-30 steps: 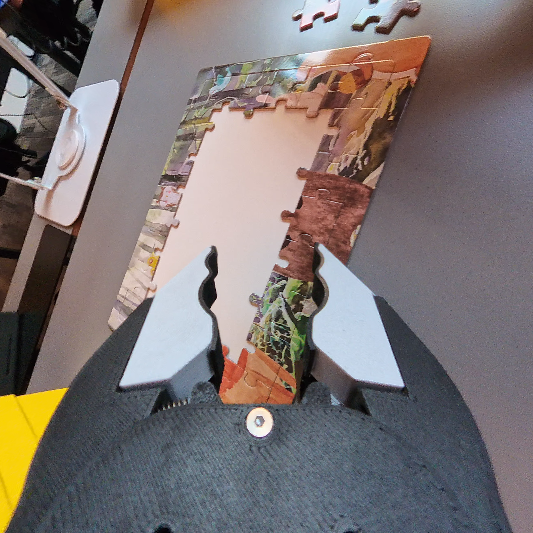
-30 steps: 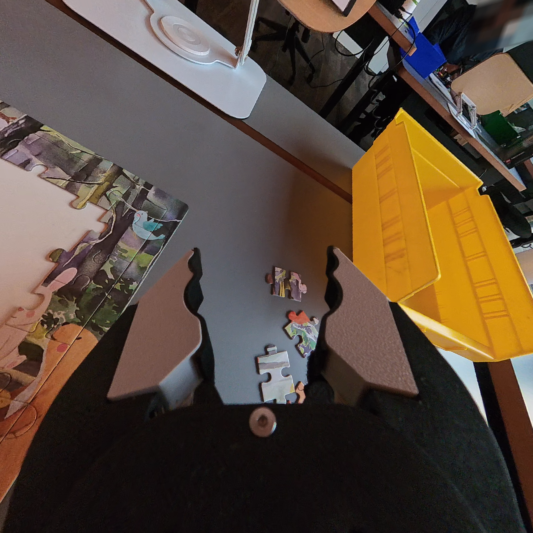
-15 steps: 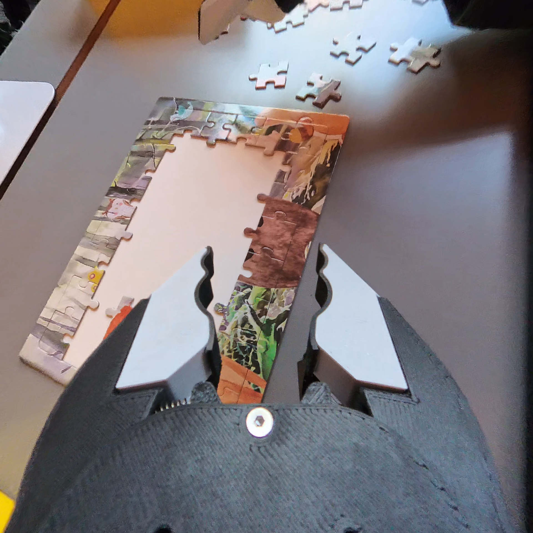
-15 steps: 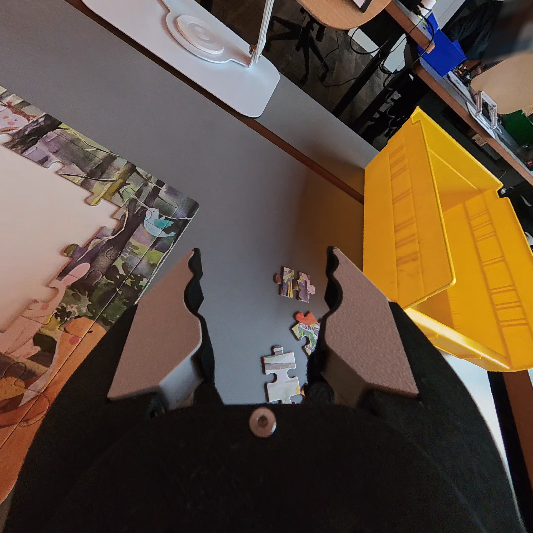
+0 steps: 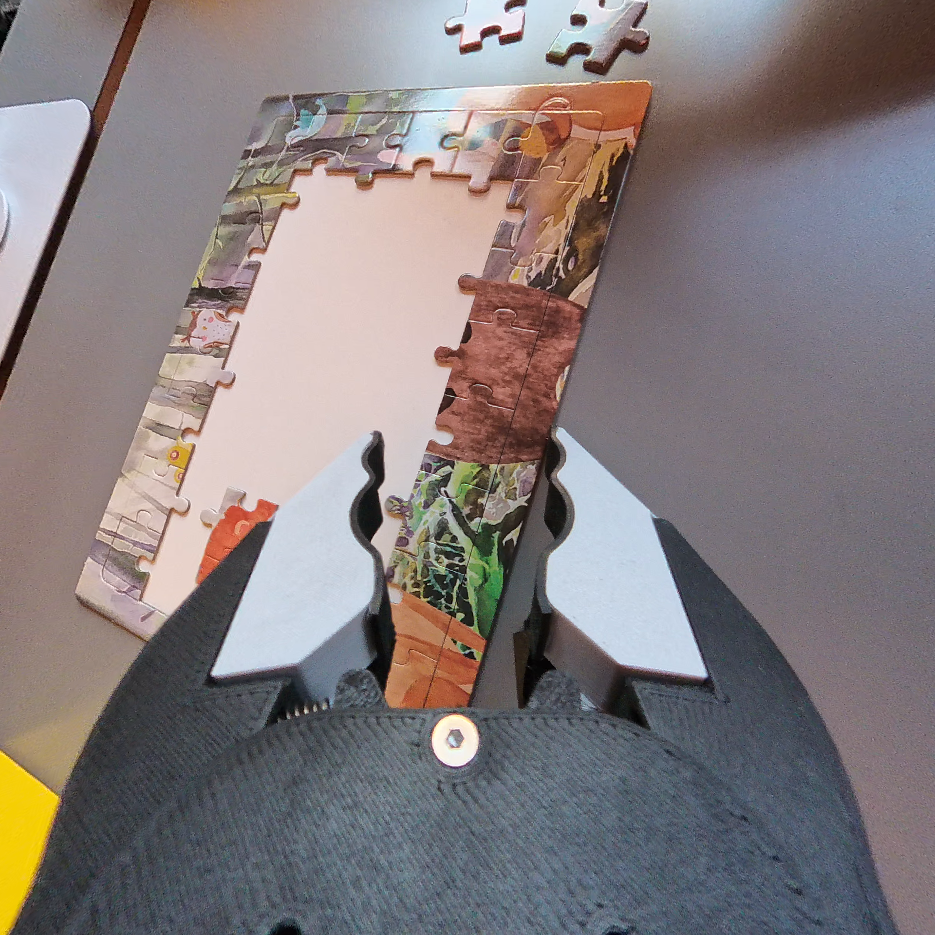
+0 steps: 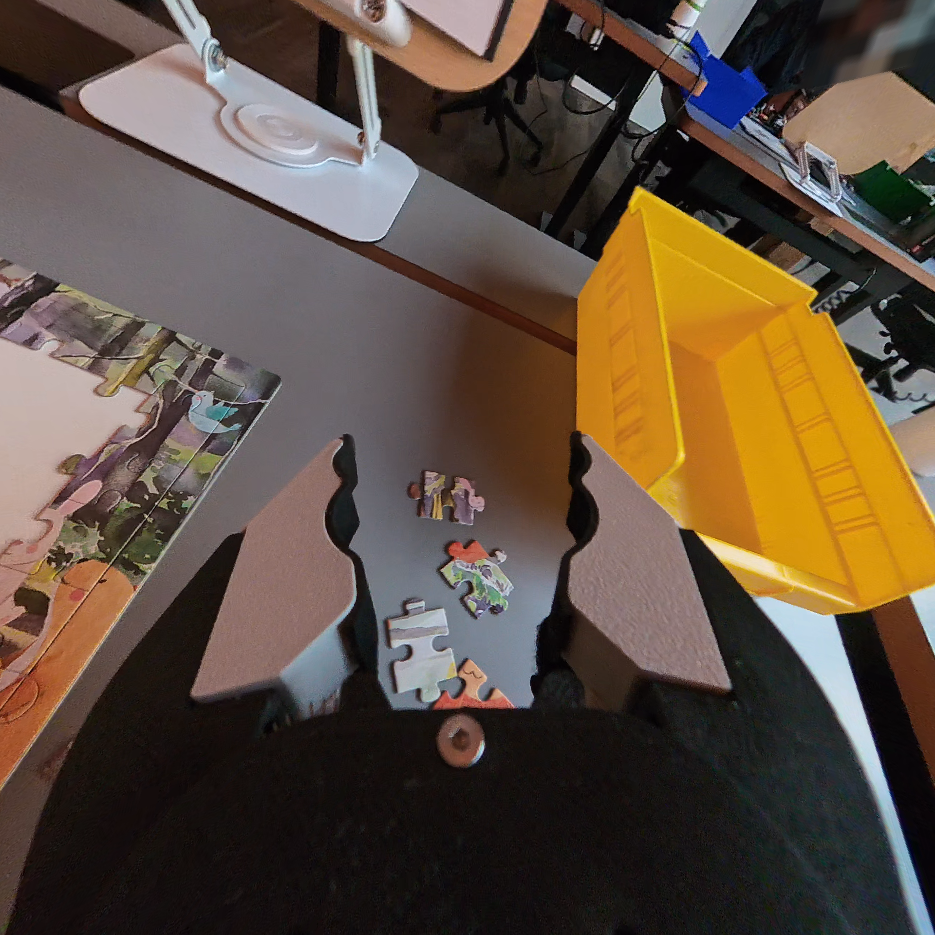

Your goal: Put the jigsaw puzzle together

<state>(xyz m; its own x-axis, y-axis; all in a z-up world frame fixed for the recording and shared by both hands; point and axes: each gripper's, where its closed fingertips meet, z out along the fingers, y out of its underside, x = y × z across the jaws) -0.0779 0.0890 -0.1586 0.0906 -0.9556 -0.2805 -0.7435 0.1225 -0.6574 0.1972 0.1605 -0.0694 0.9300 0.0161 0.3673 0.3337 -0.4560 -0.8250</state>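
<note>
Grey table (image 6: 354, 324), unfinished jigsaw puzzle (image 5: 354, 313)

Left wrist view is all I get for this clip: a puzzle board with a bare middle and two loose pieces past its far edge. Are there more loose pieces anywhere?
Observer: Yes. The right wrist view shows four loose pieces on the grey table below the right tool; the farthest is a purple piece.
Operator: Is that tool carrying one?
Observer: No, its jaws are open and empty, above a green piece and a pale piece.
Operator: Anything else near them?
Observer: An empty yellow bin sits right of the pieces, at the table's corner.
</note>
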